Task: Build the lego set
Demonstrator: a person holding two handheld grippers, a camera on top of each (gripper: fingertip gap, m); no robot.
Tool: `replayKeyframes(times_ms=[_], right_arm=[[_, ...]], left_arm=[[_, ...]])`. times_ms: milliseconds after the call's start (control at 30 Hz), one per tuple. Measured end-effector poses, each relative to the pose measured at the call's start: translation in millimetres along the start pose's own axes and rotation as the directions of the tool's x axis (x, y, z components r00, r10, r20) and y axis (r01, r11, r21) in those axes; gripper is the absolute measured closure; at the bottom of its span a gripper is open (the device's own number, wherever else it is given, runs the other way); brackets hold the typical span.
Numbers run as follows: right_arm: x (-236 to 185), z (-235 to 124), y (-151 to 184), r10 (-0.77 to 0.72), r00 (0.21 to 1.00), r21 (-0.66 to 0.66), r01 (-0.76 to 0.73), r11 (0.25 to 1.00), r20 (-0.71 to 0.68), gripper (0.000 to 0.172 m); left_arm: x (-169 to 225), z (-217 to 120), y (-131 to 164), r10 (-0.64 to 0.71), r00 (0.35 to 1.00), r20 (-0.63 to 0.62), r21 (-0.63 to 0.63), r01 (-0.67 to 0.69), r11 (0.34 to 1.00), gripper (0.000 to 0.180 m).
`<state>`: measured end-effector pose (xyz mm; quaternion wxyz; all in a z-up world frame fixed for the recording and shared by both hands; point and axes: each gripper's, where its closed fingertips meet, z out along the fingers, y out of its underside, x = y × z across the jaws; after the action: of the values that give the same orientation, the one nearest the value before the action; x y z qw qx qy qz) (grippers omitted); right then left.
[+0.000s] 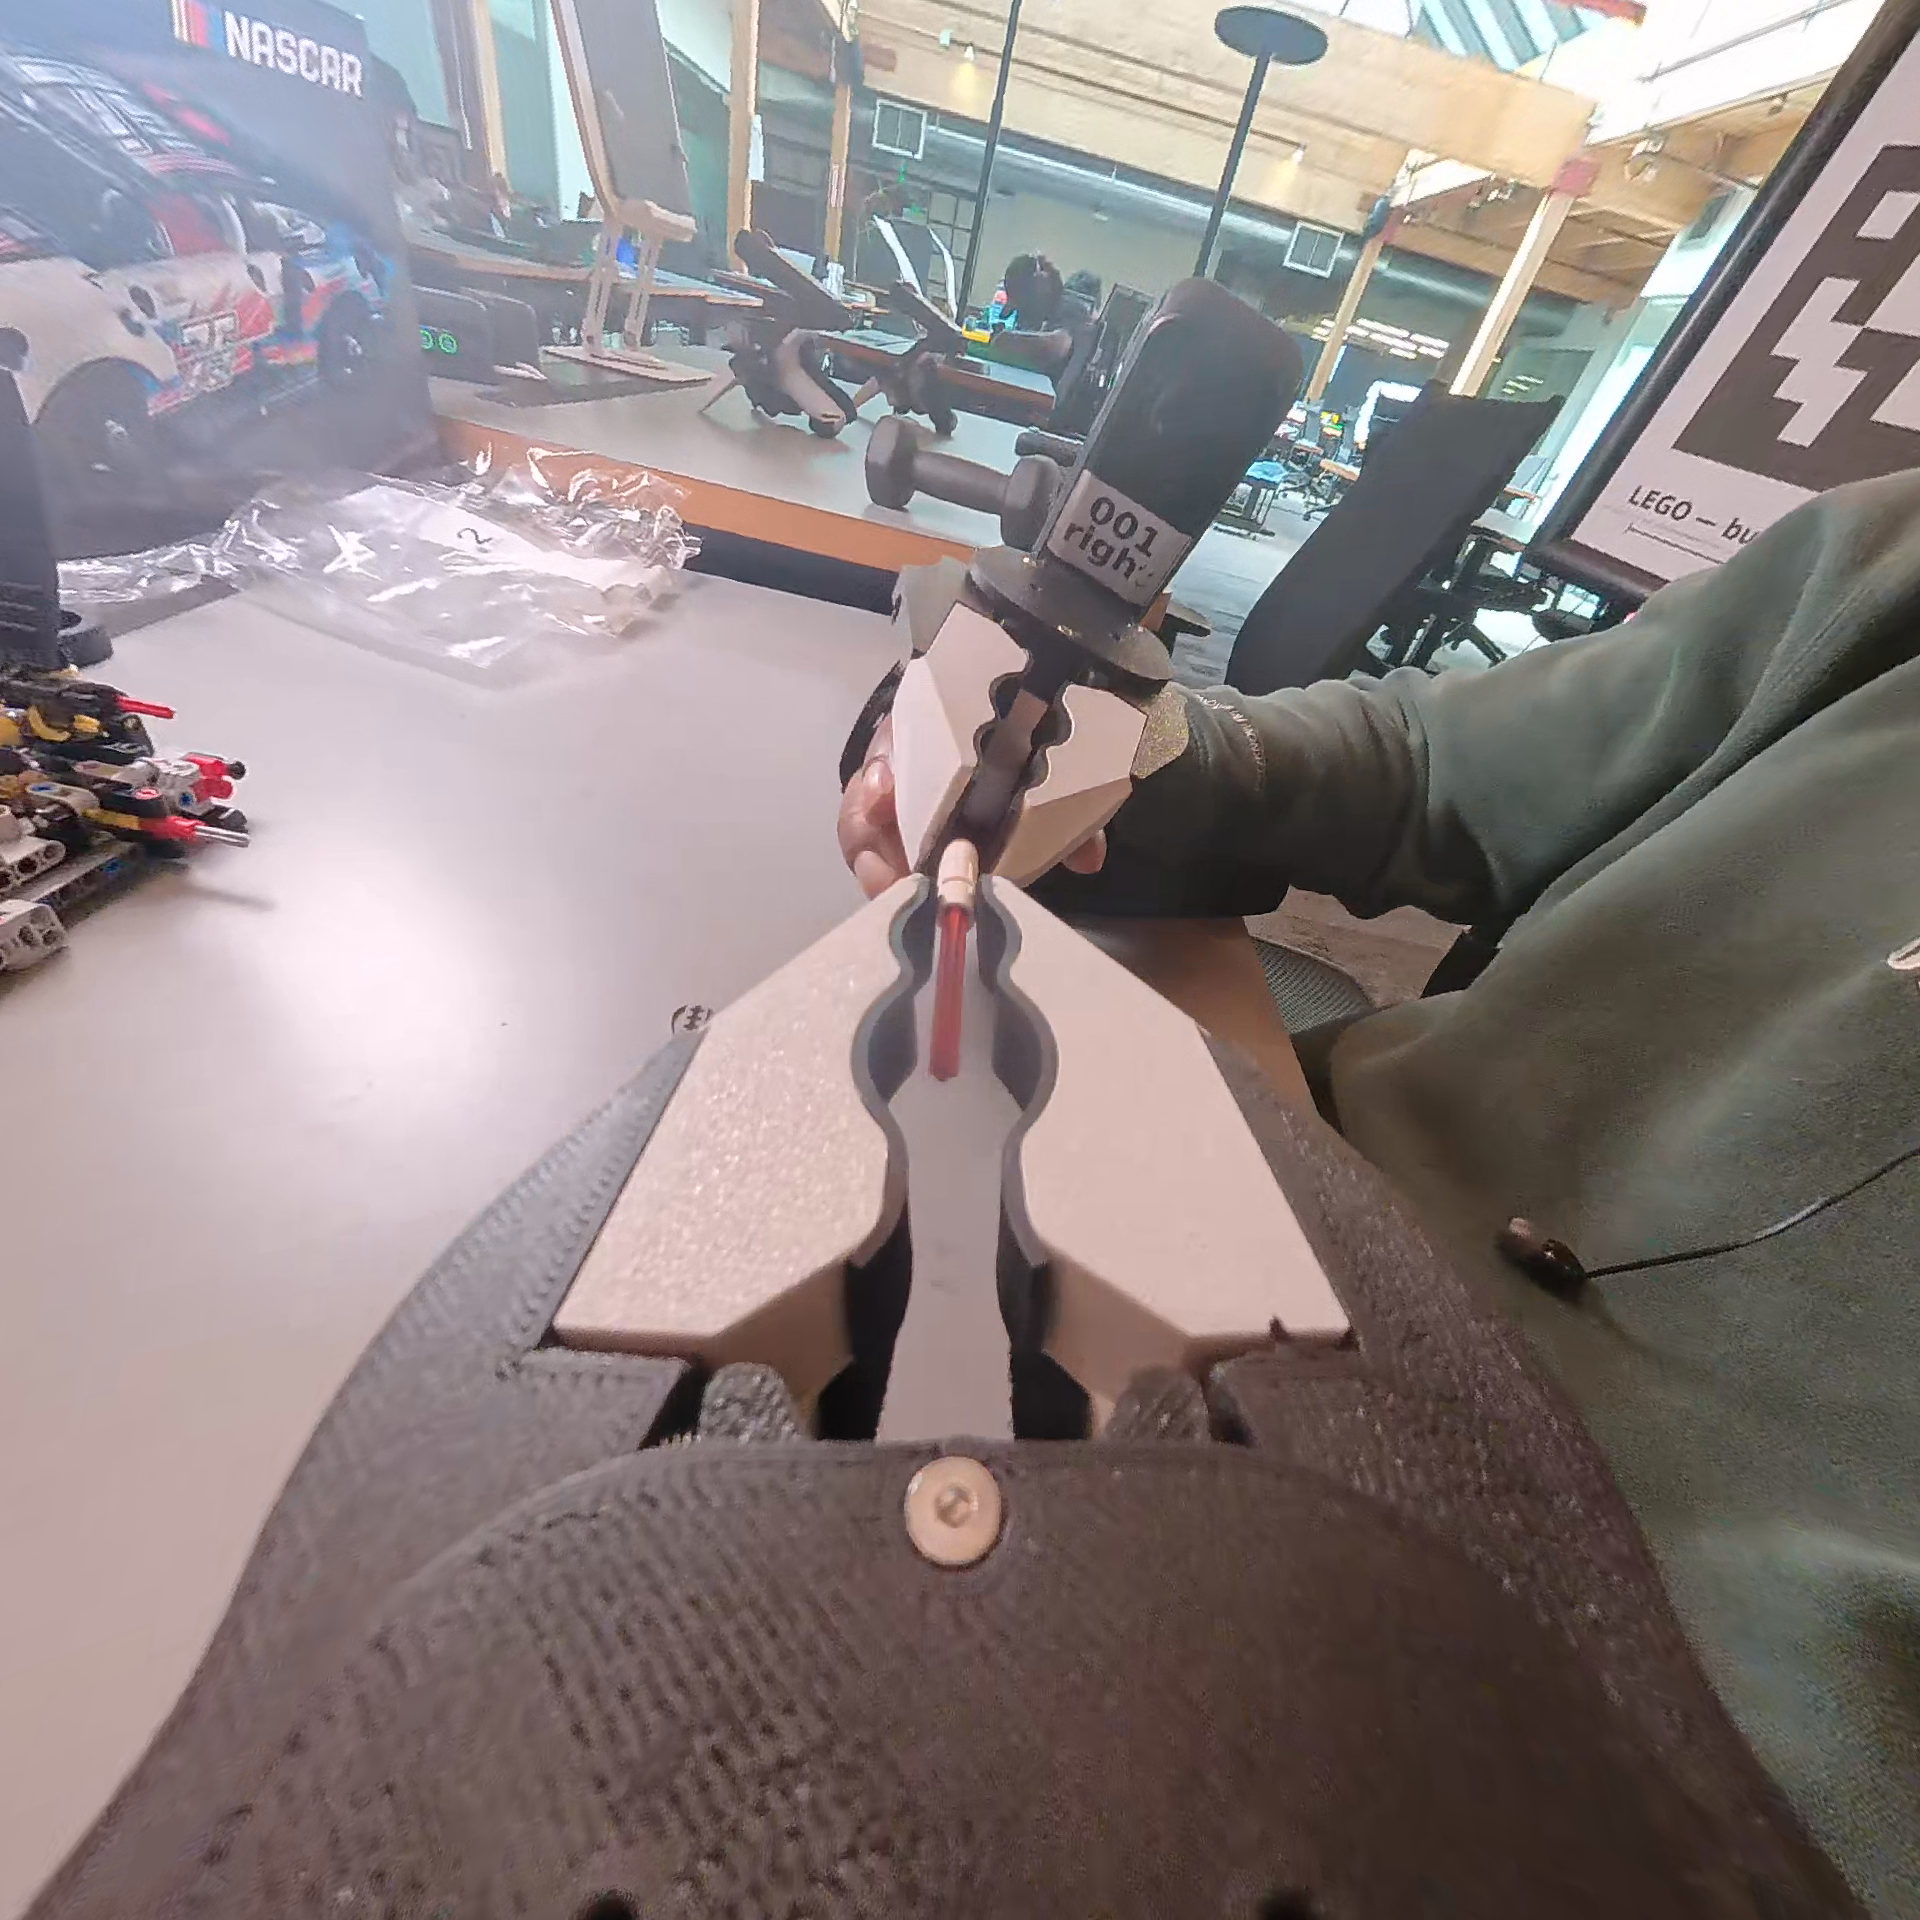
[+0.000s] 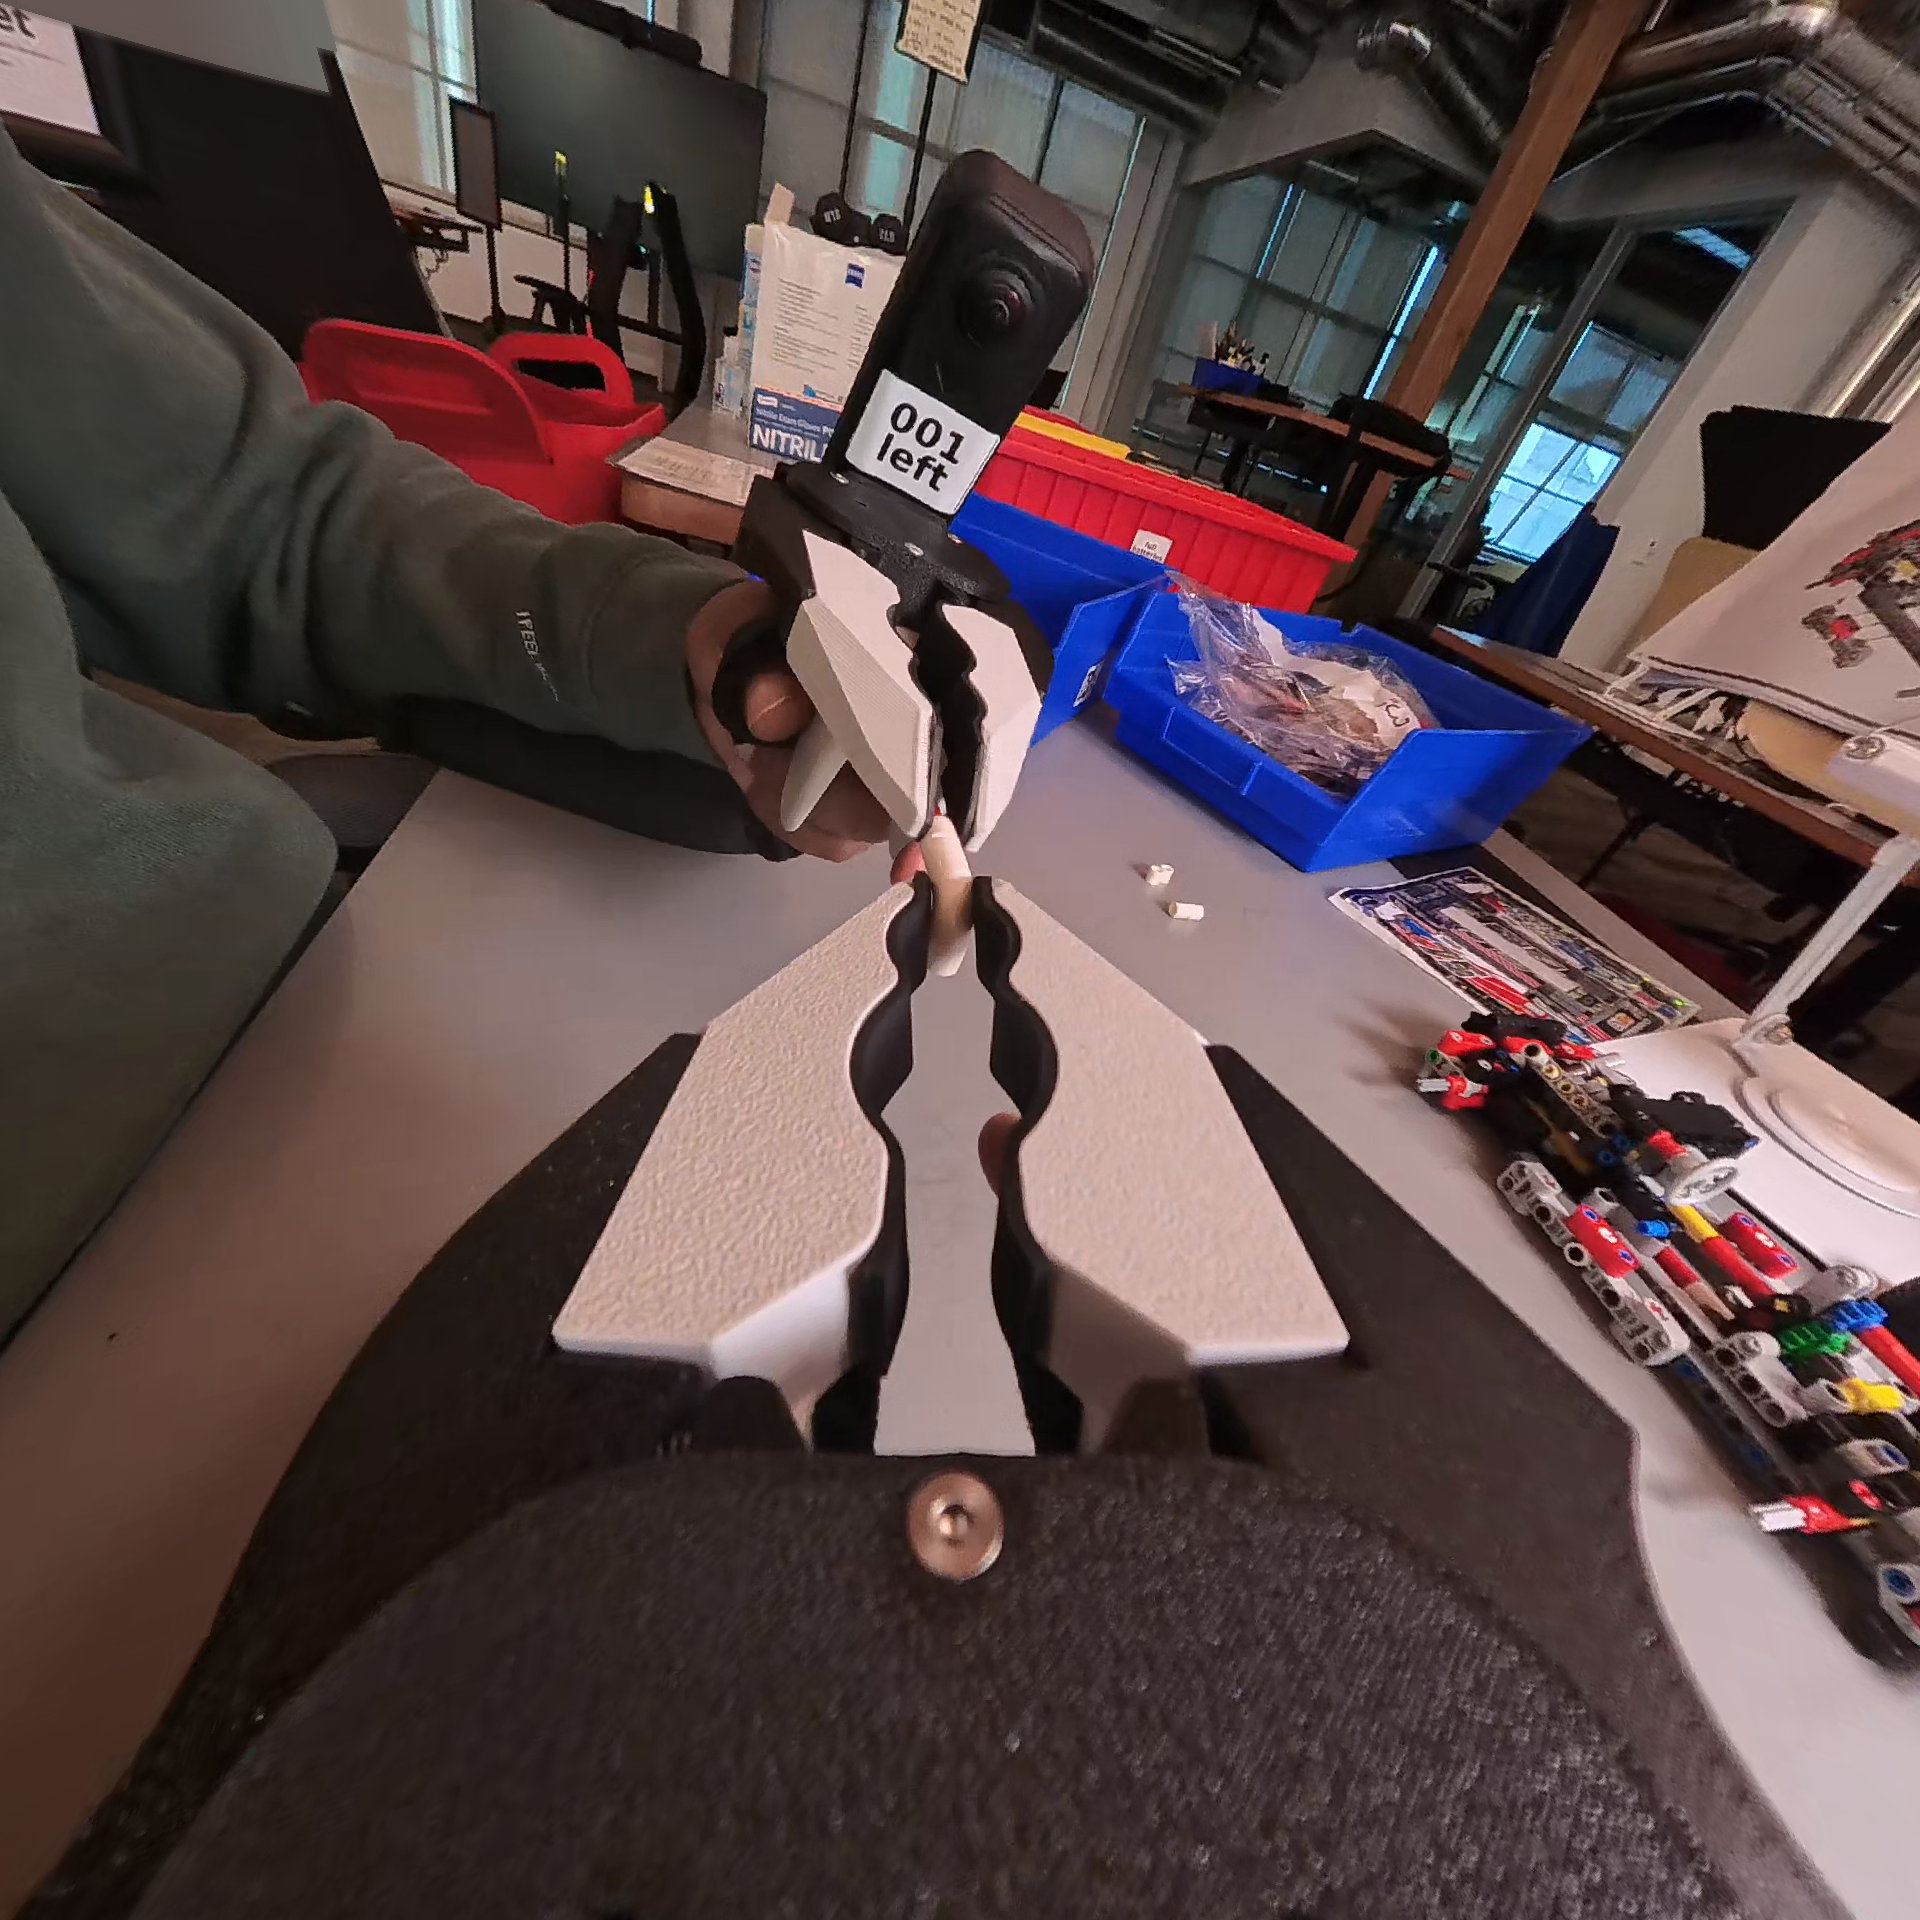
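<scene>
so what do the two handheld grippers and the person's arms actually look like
Both grippers, left gripper and right gripper, match: two pale grey, faceted wedge fingers lined with wavy dark pads, on a textured black printed body with a silver screw. Each carries an upright black camera bearing a small label. The person wears dark green long sleeves.

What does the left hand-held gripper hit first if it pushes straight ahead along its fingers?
Likely the right hand-held gripper, tip to tip with the left hand-held gripper. The red axle the left one holds already meets the beige connector in the right one's grasp.
</scene>
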<state>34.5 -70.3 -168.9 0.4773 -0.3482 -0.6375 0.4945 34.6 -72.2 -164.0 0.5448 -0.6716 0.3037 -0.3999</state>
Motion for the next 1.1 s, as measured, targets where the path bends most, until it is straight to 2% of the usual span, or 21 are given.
replayKeyframes(times_ms=[133,300,433,567,833,967,1100], right_arm=[[0,0,-2,0.016,1.000,0.009,-0.016,1.000,0.005,0.166],[3,-1,-3,0.033,0.999,0.016,-0.033,0.999,0.001,0.166],[3,-2,-3,0.036,0.999,0.019,-0.036,0.999,0.000,0.166],[3,-1,-1,0.029,1.000,0.011,-0.029,1.000,-0.002,0.166],[0,-3,-6,0.048,0.999,0.030,-0.049,0.998,0.022,0.166],[-5,-5,-10,0.071,0.995,0.045,-0.074,0.996,0.065,0.153],[-11,-2,-12,0.091,0.990,0.046,-0.097,0.994,0.103,0.150]], left_arm=[[2,-1,-4,0.019,1.000,0.004,0.021,-0.019,1.000,0.175],[2,-7,-8,0.063,0.998,0.009,0.022,-0.063,0.998,0.160],[-5,-13,-3,0.133,0.989,0.058,-0.032,-0.131,0.991,0.165],[-2,-11,2,0.154,0.987,0.046,-0.057,-0.151,0.987,0.177],[4,-10,-2,0.193,0.981,0.021,-0.036,-0.193,0.981,0.179],[10,-11,-5,0.215,0.977,0.001,-0.015,-0.215,0.977,0.179],[15,-8,-4,0.255,0.967,-0.010,-0.012,-0.255,0.967,0.178]])
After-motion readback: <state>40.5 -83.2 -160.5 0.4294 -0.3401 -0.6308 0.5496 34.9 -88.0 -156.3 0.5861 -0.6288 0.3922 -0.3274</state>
